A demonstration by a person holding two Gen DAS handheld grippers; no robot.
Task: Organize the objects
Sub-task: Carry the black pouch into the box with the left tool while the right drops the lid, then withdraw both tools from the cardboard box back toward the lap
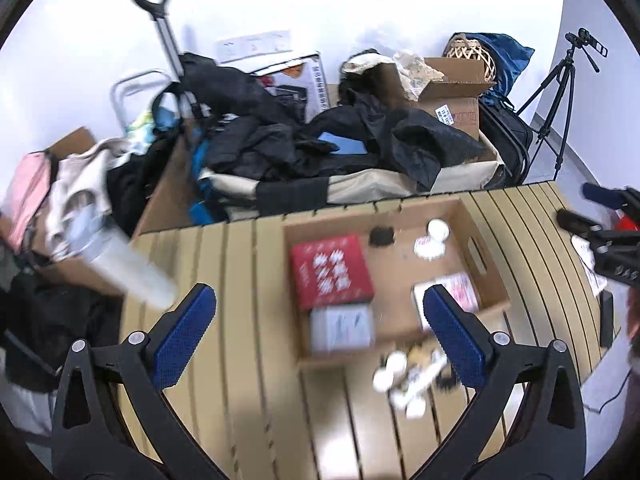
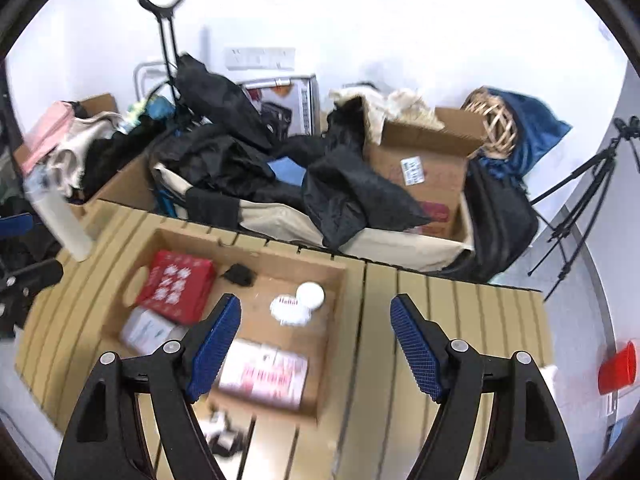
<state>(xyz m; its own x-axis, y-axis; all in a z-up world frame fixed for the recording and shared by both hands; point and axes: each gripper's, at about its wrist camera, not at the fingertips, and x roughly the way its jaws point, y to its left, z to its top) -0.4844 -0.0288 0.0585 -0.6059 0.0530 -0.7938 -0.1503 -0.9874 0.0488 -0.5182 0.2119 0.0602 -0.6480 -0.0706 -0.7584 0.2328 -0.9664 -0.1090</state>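
Jaws: both my left gripper (image 1: 320, 330) and right gripper (image 2: 316, 346) gape wide, empty.
Cardboard tray (image 1: 490, 268): centre frame, holding red box (image 1: 330, 270).
Left view only: white clutter (image 1: 404, 380) below tray.
Right view only: red cup (image 2: 618, 368), lower right.
Worktop (image 2: 460, 312): slatted tan.

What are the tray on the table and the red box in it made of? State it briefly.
Tray: looks like plain brown cardboard, matte, with a cut-out handle slot in its side. Red box: probably printed card, smooth, with white patterning; blur hides finer detail.
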